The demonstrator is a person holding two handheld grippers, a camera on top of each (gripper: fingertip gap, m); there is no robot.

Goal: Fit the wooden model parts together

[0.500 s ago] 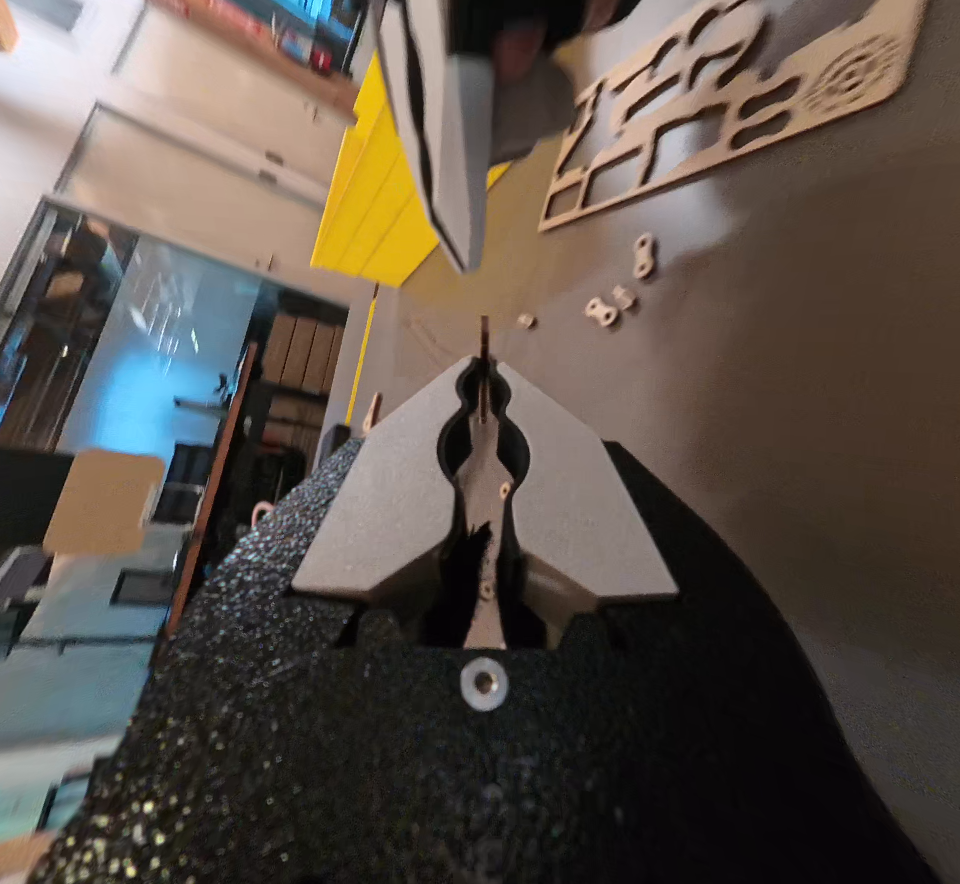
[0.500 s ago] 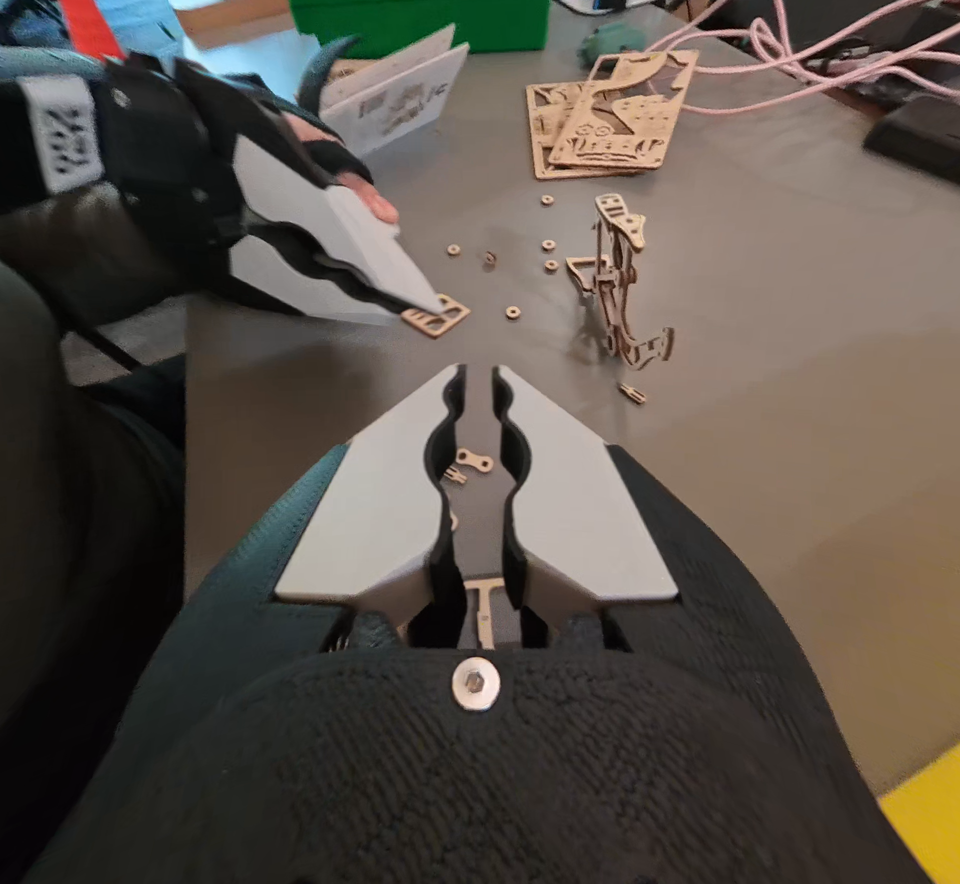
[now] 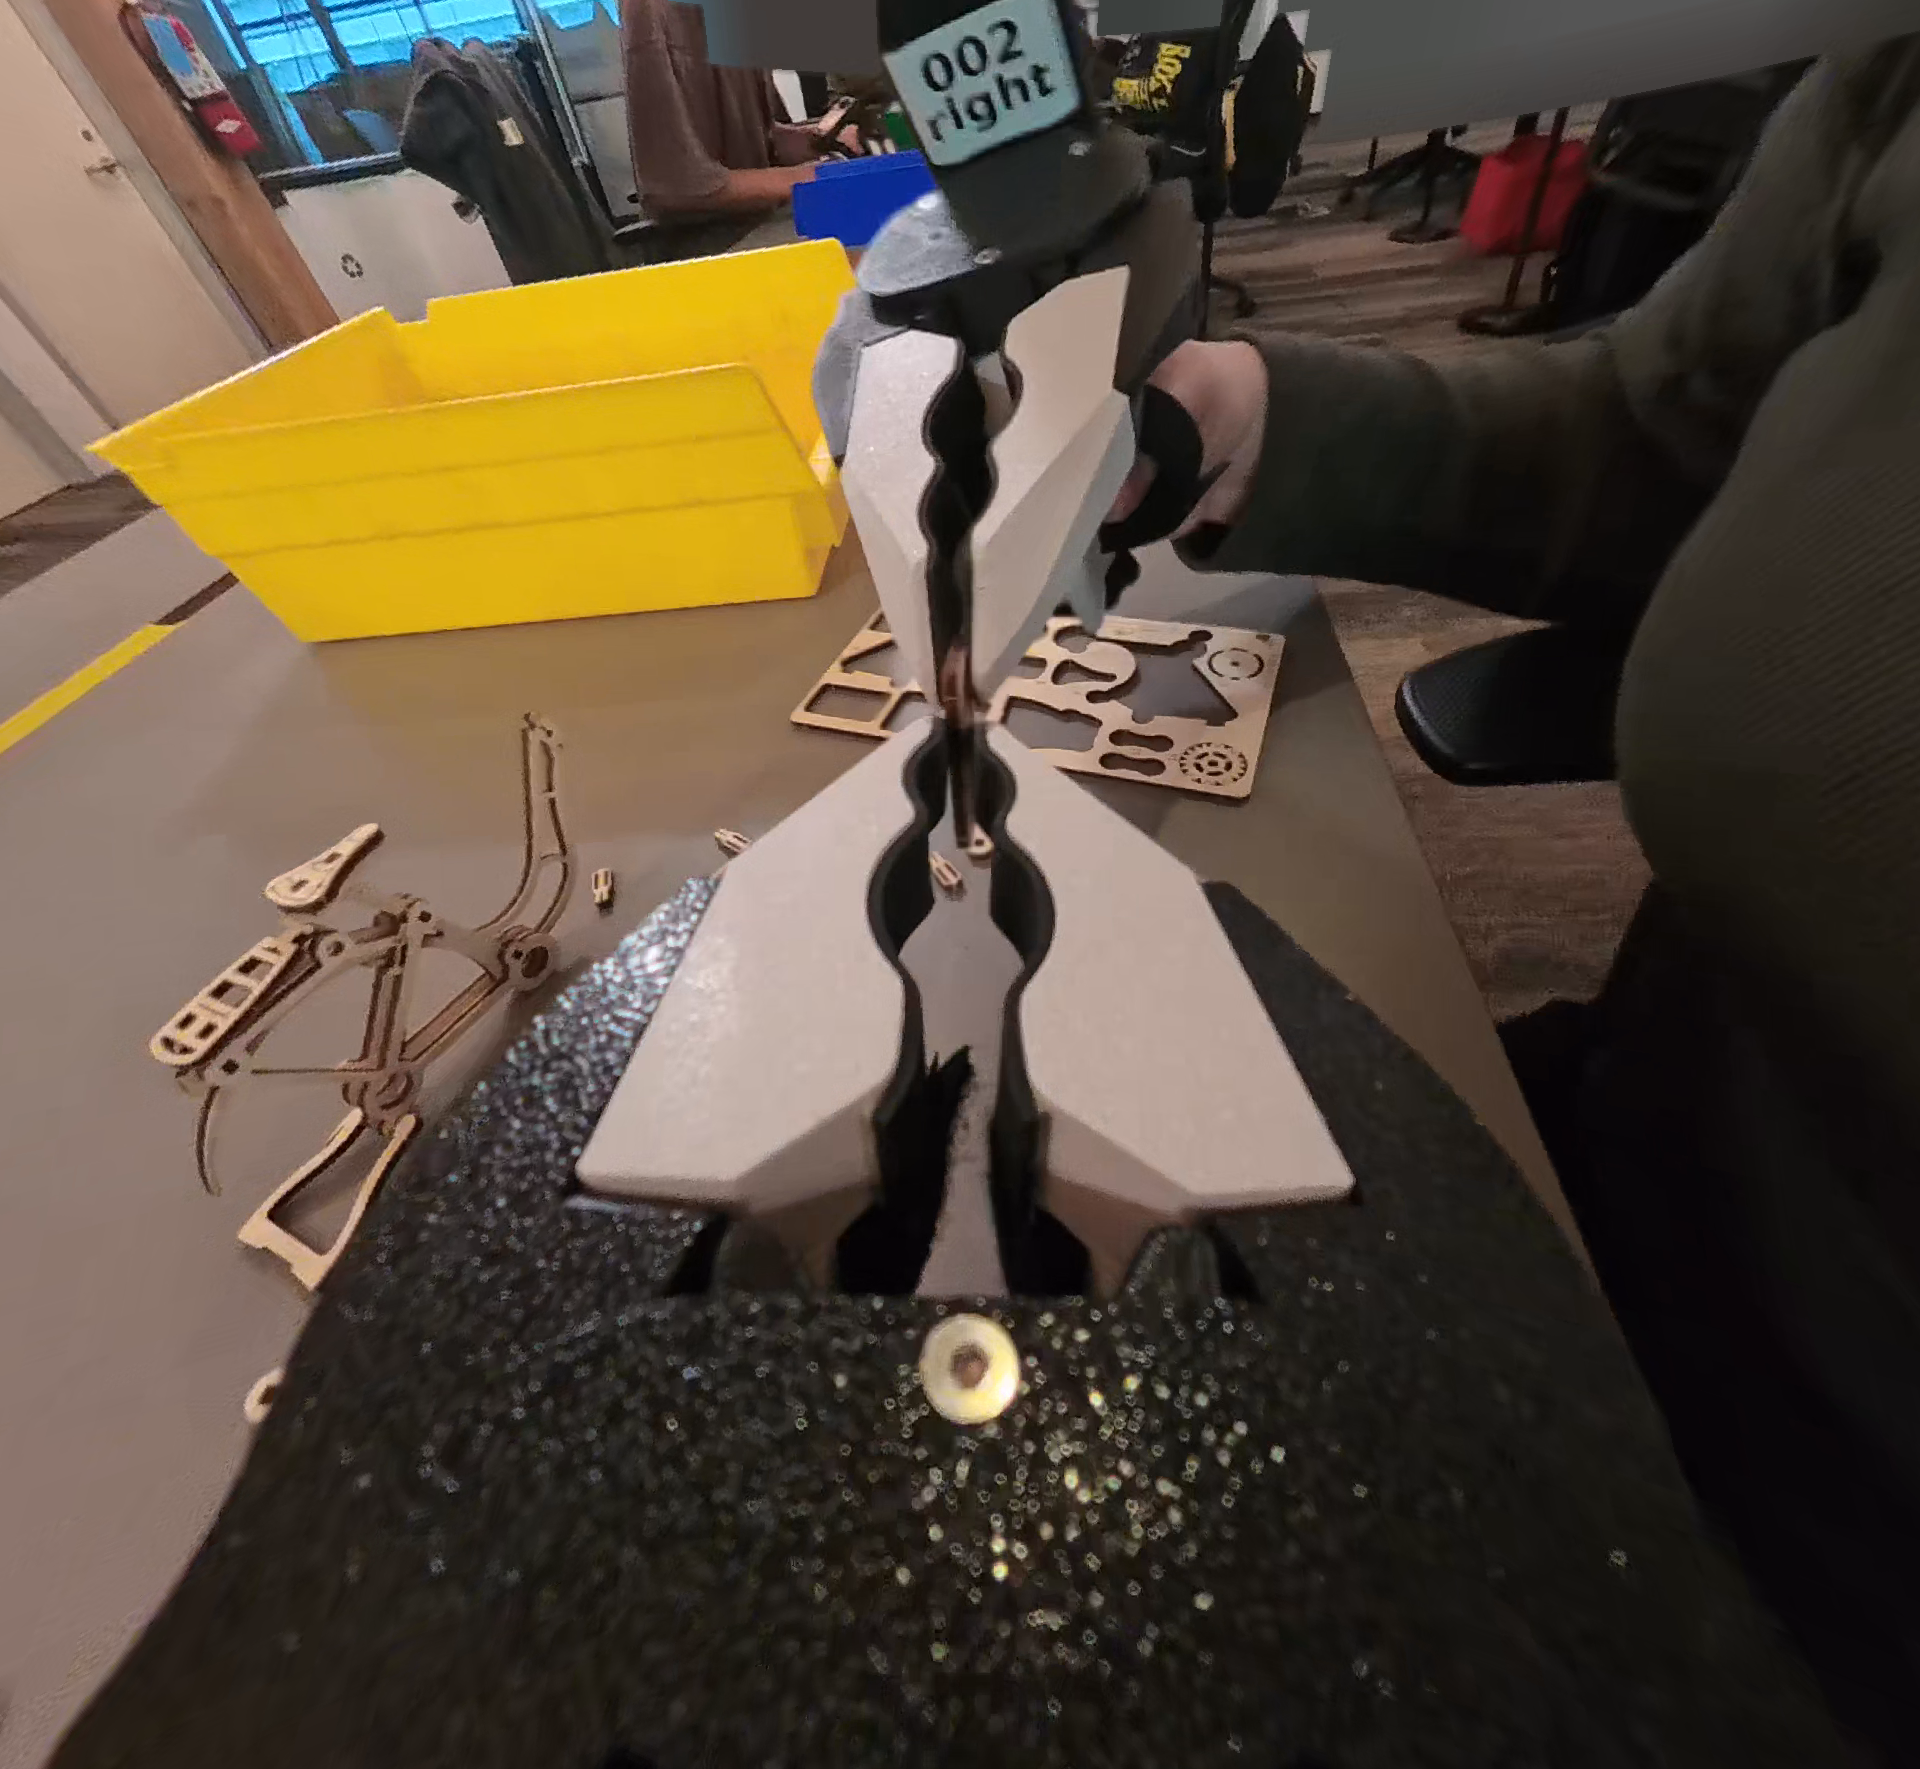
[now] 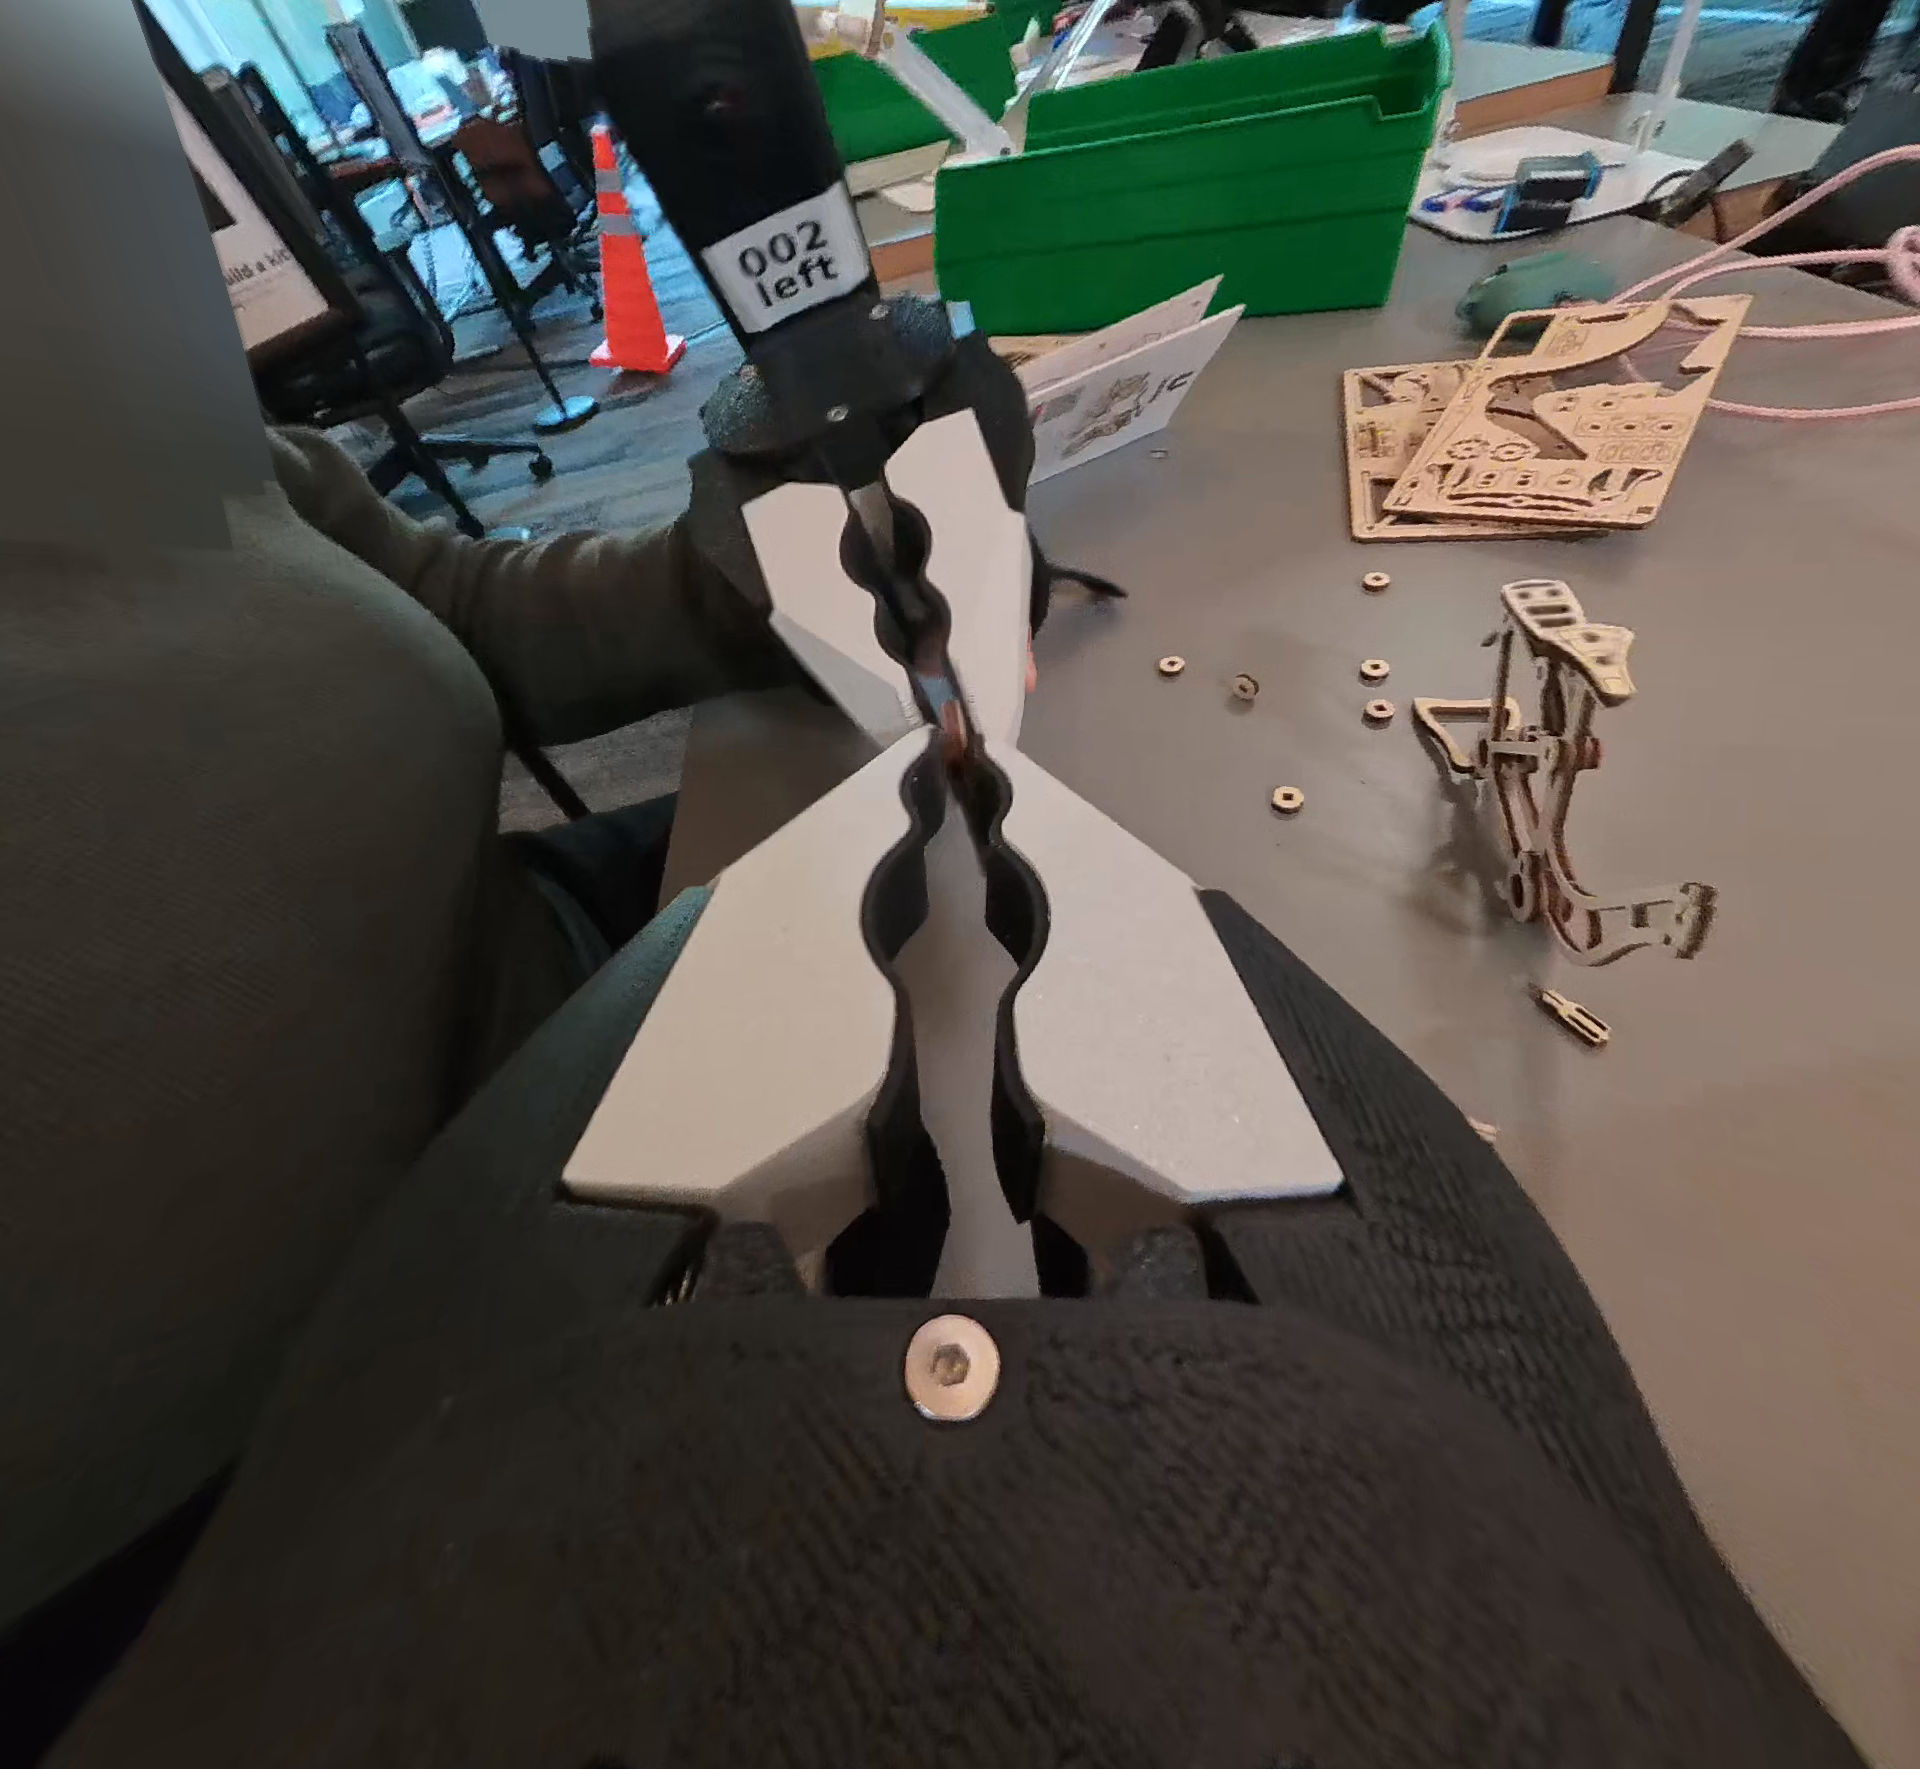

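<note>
Both grippers (image 3: 961, 743) (image 4: 951, 753): grey wavy-edged jaws, black textured bodies, one silver screw each.

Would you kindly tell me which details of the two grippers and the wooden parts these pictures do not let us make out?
- Left wrist view: the thin wooden piece in the left gripper is edge-on; its shape is unreadable.
- Right wrist view: whether the right gripper holds a separate piece is unclear; the tips crowd together.
- Both views: whether any parts are joined; fingertips cover the contact.
- Left wrist view: the half-built model is partly behind the gripper body.

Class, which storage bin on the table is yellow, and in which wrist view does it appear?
The yellow bin, seen in the left wrist view; the green bin shows only in the right.
</note>
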